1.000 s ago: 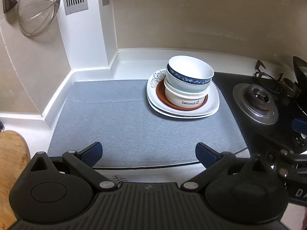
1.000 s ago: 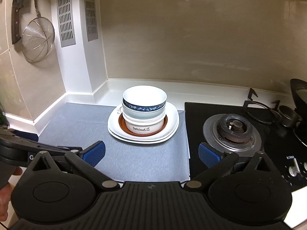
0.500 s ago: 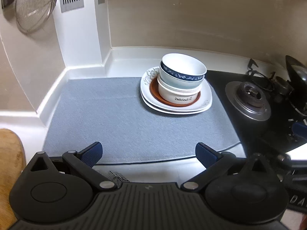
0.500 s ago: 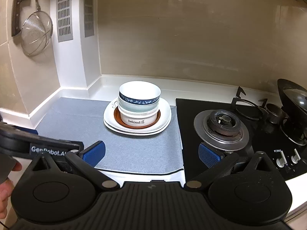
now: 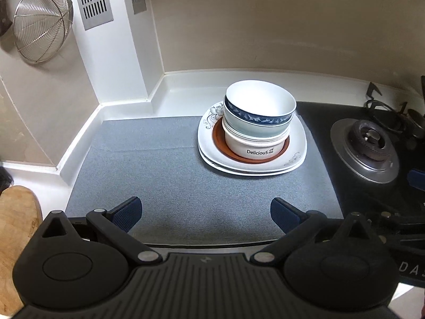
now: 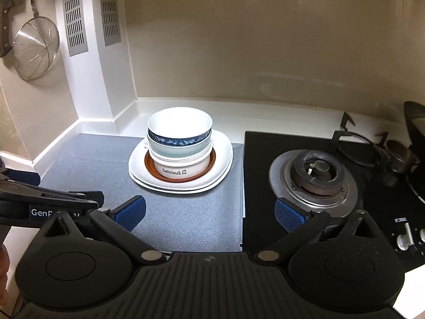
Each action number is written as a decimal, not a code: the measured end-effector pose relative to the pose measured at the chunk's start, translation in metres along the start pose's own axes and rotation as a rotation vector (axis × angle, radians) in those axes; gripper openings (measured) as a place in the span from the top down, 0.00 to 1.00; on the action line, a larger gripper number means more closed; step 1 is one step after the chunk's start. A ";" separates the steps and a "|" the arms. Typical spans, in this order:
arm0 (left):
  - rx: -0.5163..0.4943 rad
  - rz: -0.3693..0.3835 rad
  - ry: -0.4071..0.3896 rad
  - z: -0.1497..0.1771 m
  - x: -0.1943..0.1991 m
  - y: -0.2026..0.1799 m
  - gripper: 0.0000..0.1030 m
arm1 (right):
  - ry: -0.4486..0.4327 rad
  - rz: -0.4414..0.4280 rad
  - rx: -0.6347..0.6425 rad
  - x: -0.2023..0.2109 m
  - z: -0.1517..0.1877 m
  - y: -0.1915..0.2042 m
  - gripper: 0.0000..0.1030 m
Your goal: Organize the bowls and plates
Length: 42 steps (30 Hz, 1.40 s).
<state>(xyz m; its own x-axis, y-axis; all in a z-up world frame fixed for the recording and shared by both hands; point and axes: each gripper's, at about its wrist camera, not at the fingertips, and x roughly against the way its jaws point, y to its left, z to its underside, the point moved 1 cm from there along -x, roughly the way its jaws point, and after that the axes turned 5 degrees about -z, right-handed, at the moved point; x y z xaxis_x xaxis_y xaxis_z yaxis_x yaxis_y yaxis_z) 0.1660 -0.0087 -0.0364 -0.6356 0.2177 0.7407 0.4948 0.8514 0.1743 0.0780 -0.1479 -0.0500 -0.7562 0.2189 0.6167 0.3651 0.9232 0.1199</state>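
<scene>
A stack of dishes stands on the grey mat. At the bottom are white square plates, then a brown saucer, a white "Delicious" bowl, a pale green bowl and a blue-banded white bowl on top. The stack also shows in the right wrist view. My left gripper is open and empty, well in front of the stack. My right gripper is open and empty, in front of the stack and to its right, over the mat's right edge.
A black gas hob with a burner lies right of the mat. A wire strainer hangs on the left wall. A wooden board sits at the near left. Walls close the back and left.
Both grippers have shifted: the stack looks nearer in both views than half a second ago. Both stay open and empty. The dishes have not moved.
</scene>
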 end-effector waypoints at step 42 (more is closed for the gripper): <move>0.004 -0.036 0.011 -0.005 -0.005 -0.001 0.00 | -0.004 -0.043 0.031 -0.016 -0.006 -0.014 0.00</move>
<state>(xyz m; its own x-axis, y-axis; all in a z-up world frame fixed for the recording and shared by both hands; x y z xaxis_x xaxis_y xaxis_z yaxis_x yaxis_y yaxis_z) 0.1713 -0.0132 -0.0374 -0.6464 0.1814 0.7412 0.4694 0.8603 0.1989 0.0881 -0.1665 -0.0563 -0.7728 0.1796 0.6087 0.3148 0.9413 0.1220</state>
